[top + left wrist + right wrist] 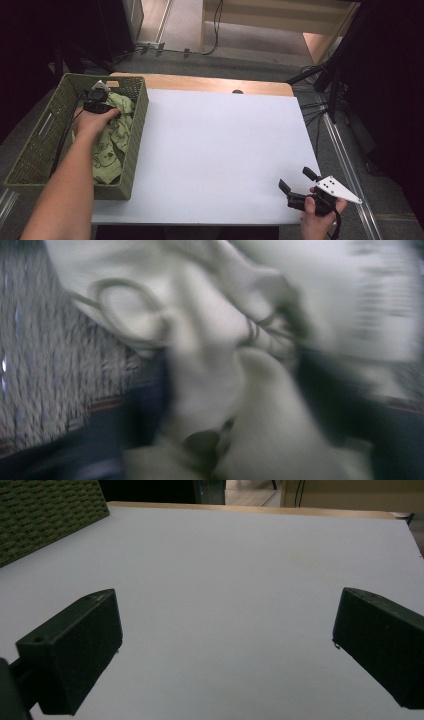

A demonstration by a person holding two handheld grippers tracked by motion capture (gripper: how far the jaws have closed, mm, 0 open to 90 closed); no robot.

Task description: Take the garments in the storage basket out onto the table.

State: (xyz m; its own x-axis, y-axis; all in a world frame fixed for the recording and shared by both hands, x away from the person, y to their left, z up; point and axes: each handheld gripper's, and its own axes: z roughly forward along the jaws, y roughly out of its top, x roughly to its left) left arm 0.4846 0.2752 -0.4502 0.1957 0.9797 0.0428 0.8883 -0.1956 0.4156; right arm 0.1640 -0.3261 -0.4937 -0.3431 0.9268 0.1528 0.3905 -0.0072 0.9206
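White surface (215, 155) with woven green basket (136, 145) at left edge, left tool (98, 101) down in basket clenched on green printed cloth (112, 145) lying inside, right tool (298, 184) near front right corner, released, nothing between jaws.

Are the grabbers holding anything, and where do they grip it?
The left gripper is down in the basket on the green cloth, closed on a fold near its top end. The right gripper holds nothing; its jaws stand open over the table.
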